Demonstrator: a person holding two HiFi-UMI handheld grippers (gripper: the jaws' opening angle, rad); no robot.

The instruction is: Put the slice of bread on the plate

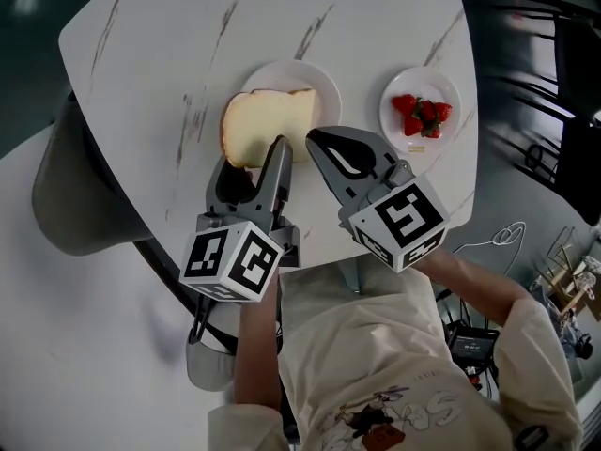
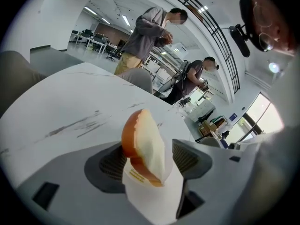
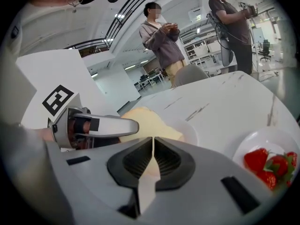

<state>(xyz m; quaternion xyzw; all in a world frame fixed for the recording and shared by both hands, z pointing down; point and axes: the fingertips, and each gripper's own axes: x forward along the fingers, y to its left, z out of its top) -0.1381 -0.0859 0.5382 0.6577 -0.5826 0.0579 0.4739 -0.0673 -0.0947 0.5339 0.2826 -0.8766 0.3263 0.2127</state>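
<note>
Two grippers: I see the left gripper (image 1: 252, 158) and the right gripper (image 1: 319, 142) side by side over the near part of the bench (image 1: 169, 54), both angled downward, with their marker cubes (image 1: 230, 261) nearest to me.
Left jaws: they stand apart. The crust end of the slice of bread (image 1: 268, 125) sits in the gap between them. In the left gripper view there is clear space beside the slice on one side, so I read no clamping on it.
Right jaws: they are together, with only a thin seam between the ribbed pads and nothing in them. Their tip hangs just beside the near right corner of the slice.
Slice of bread: it lies flat on the plate (image 1: 324, 78), pale crumb up and brown crust along the left. Its left end overhangs the plate rim towards the left gripper.
Plate: it is white and round and rests on the marbled white bench just beyond both grippers.
Small plate: the small plate (image 1: 441, 83) is a second white one to the right of the first and apart from it. It holds the strawberries (image 1: 423, 116).
Farther off: both gripper views show two people (image 2: 150, 32) standing past the far edge of the bench in a bright open office.
</note>
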